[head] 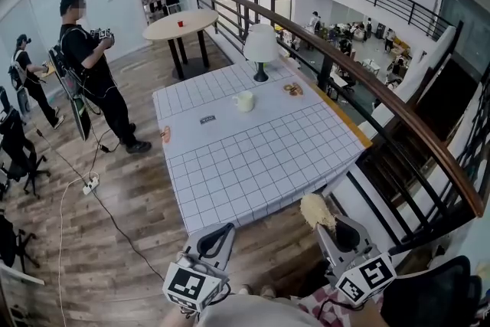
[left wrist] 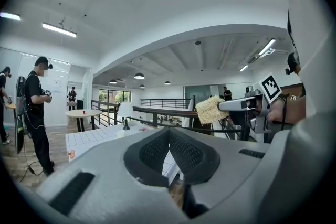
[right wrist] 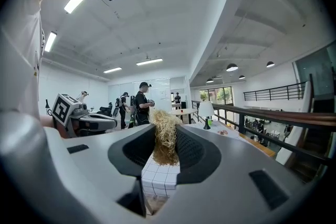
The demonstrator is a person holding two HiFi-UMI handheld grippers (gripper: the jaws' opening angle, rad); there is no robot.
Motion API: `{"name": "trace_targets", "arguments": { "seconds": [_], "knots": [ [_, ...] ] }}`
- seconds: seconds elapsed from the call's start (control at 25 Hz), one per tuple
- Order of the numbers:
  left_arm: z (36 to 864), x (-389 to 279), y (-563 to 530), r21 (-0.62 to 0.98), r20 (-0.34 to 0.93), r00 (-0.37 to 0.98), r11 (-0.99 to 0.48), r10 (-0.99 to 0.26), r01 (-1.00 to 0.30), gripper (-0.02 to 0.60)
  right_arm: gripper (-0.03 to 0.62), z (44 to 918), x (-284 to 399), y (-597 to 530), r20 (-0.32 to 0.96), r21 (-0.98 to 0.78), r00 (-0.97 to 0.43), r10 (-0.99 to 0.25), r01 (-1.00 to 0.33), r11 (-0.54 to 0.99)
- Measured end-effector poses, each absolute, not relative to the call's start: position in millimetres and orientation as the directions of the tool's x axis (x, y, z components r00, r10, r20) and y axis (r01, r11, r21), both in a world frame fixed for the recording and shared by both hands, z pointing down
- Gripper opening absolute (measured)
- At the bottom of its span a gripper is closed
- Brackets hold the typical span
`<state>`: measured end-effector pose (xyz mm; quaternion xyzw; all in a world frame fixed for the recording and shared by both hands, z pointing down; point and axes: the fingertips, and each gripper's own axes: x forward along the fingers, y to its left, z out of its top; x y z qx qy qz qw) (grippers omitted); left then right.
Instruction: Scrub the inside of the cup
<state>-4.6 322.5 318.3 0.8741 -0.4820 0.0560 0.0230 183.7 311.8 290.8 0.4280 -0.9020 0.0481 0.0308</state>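
Head view: cup on table

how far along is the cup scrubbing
Done: right gripper is shut on the scrubber. In hand: nothing more; left gripper is shut and empty. Left: the cup stands untouched on the table near the lamp, so reaching it and scrubbing inside remain.

The tablecloth looks matt and smooth, a thin fabric lying flat. The floor is plank wood with a dull sheen. The scrubber is rough, dry fibre, straw-like. The cup is smooth, faintly glossy.
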Motion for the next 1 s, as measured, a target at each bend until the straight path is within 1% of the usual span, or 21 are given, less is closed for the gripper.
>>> {"name": "trace_targets", "arguments": {
  "seconds": [0.36, 0.56, 0.76, 1.0],
  "knots": [
    [322.1, 29.4, 293.3, -0.012, 0.128, 0.509, -0.514, -0.851, -0.858, 0.014, 0.110, 307.8, 220.7, 284.6, 0.113, -0.071, -0.645, -0.756, -0.764, 0.642],
    [330.4, 30.8, 287.7, -0.019, 0.147, 0.518, -0.526, -0.842, -0.850, 0.014, 0.110, 307.4, 218.2, 278.0, 0.095, -0.076, -0.647, -0.756, -0.762, 0.643],
    [334.8, 31.2, 265.7, -0.018, 0.152, 0.518, -0.526, -0.842, -0.850, 0.014, 0.110, 317.0, 212.6, 262.0, 0.130, -0.071, -0.660, -0.740, -0.750, 0.657],
    [336.8, 25.3, 231.5, 0.005, 0.153, 0.535, -0.540, -0.831, -0.841, 0.014, 0.110, 321.1, 198.6, 233.8, 0.138, -0.082, -0.660, -0.739, -0.751, 0.656]
  ]
}}
